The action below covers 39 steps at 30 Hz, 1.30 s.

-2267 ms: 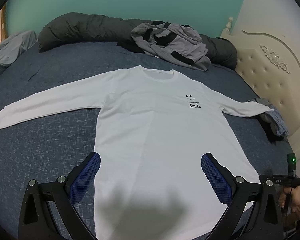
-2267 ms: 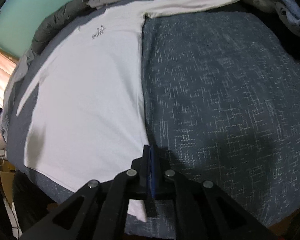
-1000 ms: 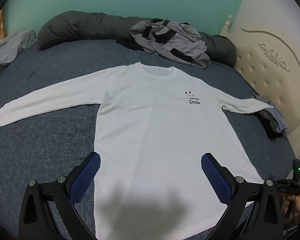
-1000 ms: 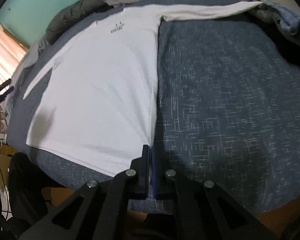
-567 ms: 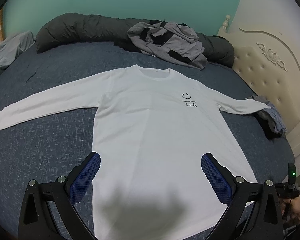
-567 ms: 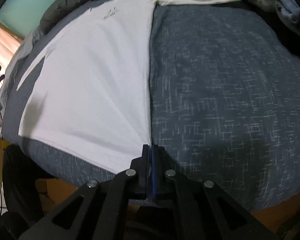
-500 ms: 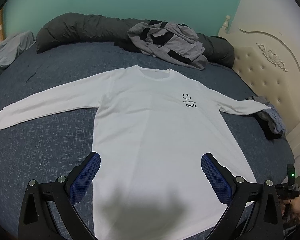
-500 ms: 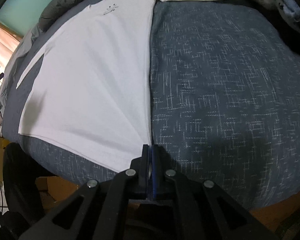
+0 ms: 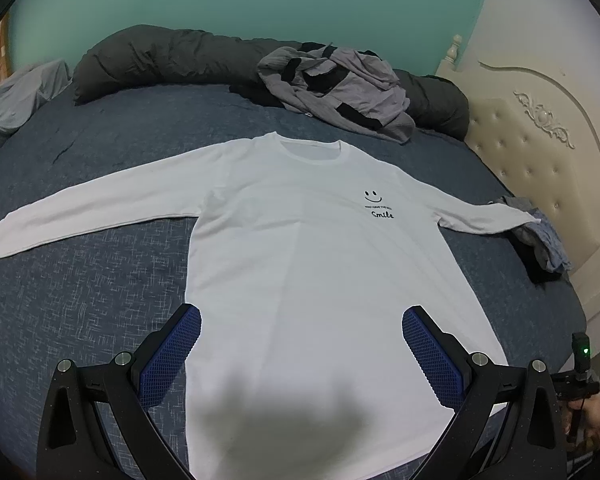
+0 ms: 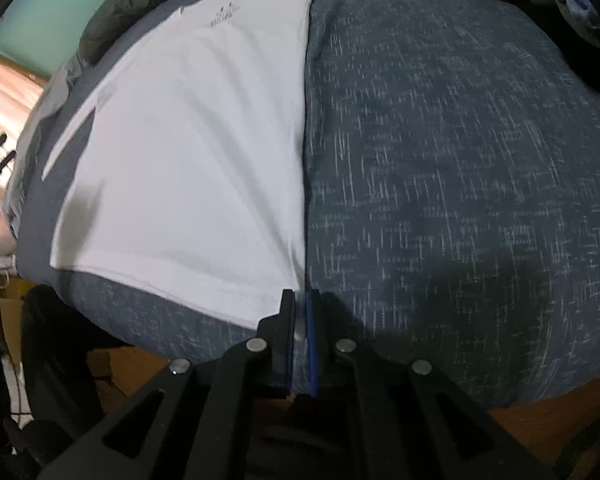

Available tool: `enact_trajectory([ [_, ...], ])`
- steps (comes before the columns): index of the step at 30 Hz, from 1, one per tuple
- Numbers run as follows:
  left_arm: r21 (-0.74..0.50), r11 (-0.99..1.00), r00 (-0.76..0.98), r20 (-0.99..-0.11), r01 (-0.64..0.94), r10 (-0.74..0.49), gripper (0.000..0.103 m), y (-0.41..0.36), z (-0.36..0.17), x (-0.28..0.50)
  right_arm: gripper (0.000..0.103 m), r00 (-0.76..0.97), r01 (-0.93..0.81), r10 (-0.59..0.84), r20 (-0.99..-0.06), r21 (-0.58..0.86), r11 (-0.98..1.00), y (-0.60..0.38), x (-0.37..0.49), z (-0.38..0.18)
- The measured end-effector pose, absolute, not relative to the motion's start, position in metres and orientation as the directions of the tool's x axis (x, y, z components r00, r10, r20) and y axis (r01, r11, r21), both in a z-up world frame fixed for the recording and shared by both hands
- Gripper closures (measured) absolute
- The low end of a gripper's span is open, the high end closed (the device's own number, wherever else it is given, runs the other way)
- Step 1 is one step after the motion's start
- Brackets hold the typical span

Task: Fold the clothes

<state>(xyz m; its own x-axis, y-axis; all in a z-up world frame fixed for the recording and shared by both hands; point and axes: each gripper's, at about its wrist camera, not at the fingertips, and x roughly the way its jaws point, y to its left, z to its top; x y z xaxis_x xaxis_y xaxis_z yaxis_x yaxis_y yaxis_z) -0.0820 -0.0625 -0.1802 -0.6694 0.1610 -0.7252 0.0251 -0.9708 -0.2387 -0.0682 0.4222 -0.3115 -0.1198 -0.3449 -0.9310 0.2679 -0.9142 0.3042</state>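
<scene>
Shirt (image 9: 324, 264) flat on the bed (image 9: 80, 288), face up, sleeves spread, white with a small smile print; hem at the near edge. My right tongs (image 10: 299, 312) sit at the hem corner, jaws parting, a sliver of fabric between them; risk: the corner slips free before I lift, or the pinch drags the bedcover too; the hem could slide off the edge. Left tongs (image 9: 300, 344) spread wide over the lower shirt, holding nothing. Grey clothes (image 9: 336, 88) heaped beyond the collar, well apart.
</scene>
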Motion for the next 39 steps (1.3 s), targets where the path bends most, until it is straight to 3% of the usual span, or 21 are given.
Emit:
enact_trajectory([
  [7, -0.229, -0.973, -0.667, -0.730, 0.032, 0.150, 0.000, -0.065, -0.180, -0.083, 0.097, -0.218, 0.220, -0.411, -0.885, 0.365, -0.904, 0.432, -0.087, -0.287],
  [12, -0.223, -0.974, -0.667, -0.731, 0.038, 0.142, 0.000, -0.066, -0.179, -0.085, 0.075, -0.212, 0.196, -0.448, -0.869, 0.411, -0.890, 0.442, -0.122, -0.290],
  [16, -0.215, -0.976, -0.665, -0.733, 0.034, 0.139, 0.000, -0.064, -0.179, -0.084, 0.072, -0.160, 0.198, -0.424, -0.892, 0.391, -0.899, 0.436, -0.135, -0.300],
  [20, -0.210, -0.977, -0.660, -0.739, 0.038, 0.133, 0.000, -0.067, -0.181, -0.084, 0.075, -0.144, 0.217, -0.391, -0.909, 0.357, -0.909, 0.430, -0.138, -0.311],
  [21, -0.211, -0.977, -0.659, -0.740, 0.040, 0.133, 0.000, -0.069, -0.182, -0.084, 0.091, -0.149, 0.225, -0.396, -0.906, 0.359, -0.906, 0.432, -0.137, -0.311],
  [23, -0.211, -0.976, -0.657, -0.742, 0.043, 0.132, 0.000, -0.070, -0.184, -0.085, 0.100, -0.170, 0.235, -0.402, -0.900, 0.359, -0.903, 0.436, -0.134, -0.309],
  [29, -0.213, -0.976, -0.652, -0.746, 0.042, 0.135, 0.000, -0.066, -0.187, -0.085, 0.101, -0.253, 0.231, -0.405, -0.879, 0.351, -0.907, 0.457, -0.133, -0.299],
  [39, -0.213, -0.977, -0.662, -0.736, 0.032, 0.139, 0.000, -0.065, -0.179, -0.083, 0.099, -0.192, 0.180, -0.381, -0.904, 0.350, -0.920, 0.468, -0.129, -0.310],
])
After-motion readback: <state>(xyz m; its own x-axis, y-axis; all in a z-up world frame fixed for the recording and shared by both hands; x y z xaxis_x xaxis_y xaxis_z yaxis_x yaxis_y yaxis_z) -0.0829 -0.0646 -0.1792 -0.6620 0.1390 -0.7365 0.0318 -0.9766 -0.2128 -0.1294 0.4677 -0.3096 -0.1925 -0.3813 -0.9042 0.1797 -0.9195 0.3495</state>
